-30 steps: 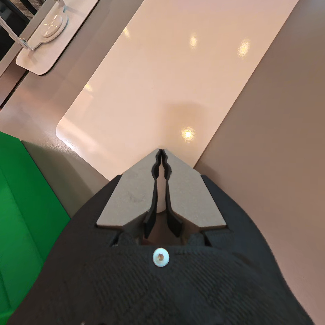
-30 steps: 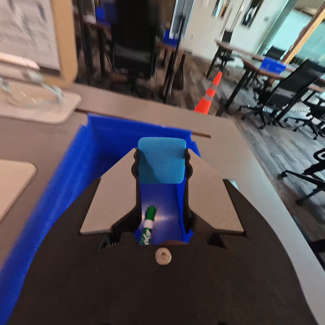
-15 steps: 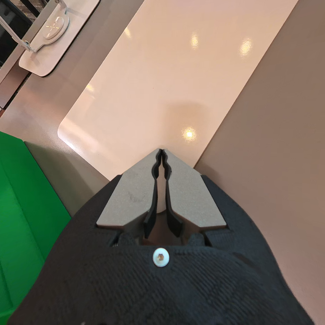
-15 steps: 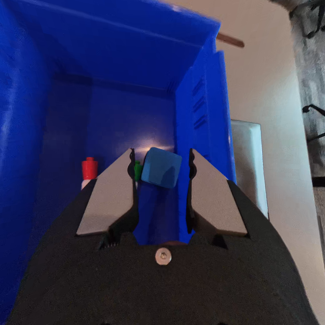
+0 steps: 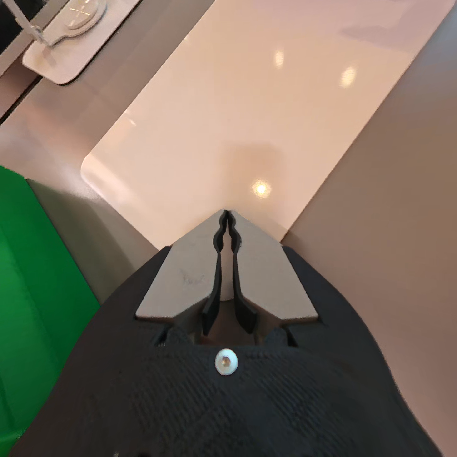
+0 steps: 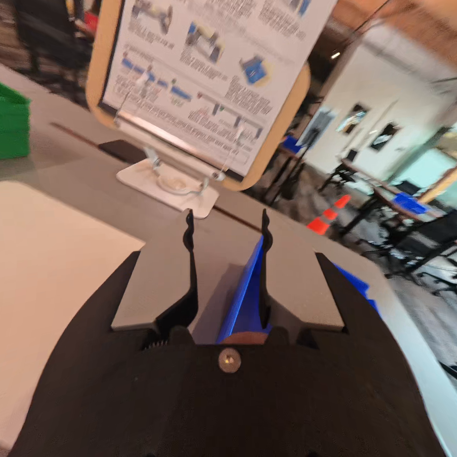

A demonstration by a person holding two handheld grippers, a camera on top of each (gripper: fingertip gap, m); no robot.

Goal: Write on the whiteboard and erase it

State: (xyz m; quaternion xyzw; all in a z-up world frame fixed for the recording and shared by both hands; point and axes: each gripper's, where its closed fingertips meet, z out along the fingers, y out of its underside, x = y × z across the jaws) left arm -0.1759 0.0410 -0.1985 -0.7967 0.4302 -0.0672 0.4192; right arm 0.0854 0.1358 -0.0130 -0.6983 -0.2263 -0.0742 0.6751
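Change: half a second ago the right gripper (image 6: 226, 217) looked down into the blue bin (image 6: 243, 291) at the eraser and markers; a second ago it held the eraser. Now it looks level across the table (image 6: 81, 173), its fingers spread wide with nothing between them.
Meaning: the eraser seems dropped back in the bin, so the wiping is probably over and the task close to its end.
Left gripper (image 5: 226, 212): tips pressed together, holding nothing, hovering over the near corner of the whiteboard (image 5: 222, 111), almost where it was a second ago.
Whiteboard: flat on the table, glossy, no marks visible in either view; its edge also shows at the left of the right wrist view (image 6: 49, 247).
Eraser, markers: out of sight now.
Around: green bin (image 5: 37, 272) left of the board; a stand (image 6: 170, 188) with a printed sheet beyond it; an orange cone (image 6: 326, 217) and chairs on the floor.
In the way: the blue bin's wall sits just under the right fingers; the right view is motion-blurred.
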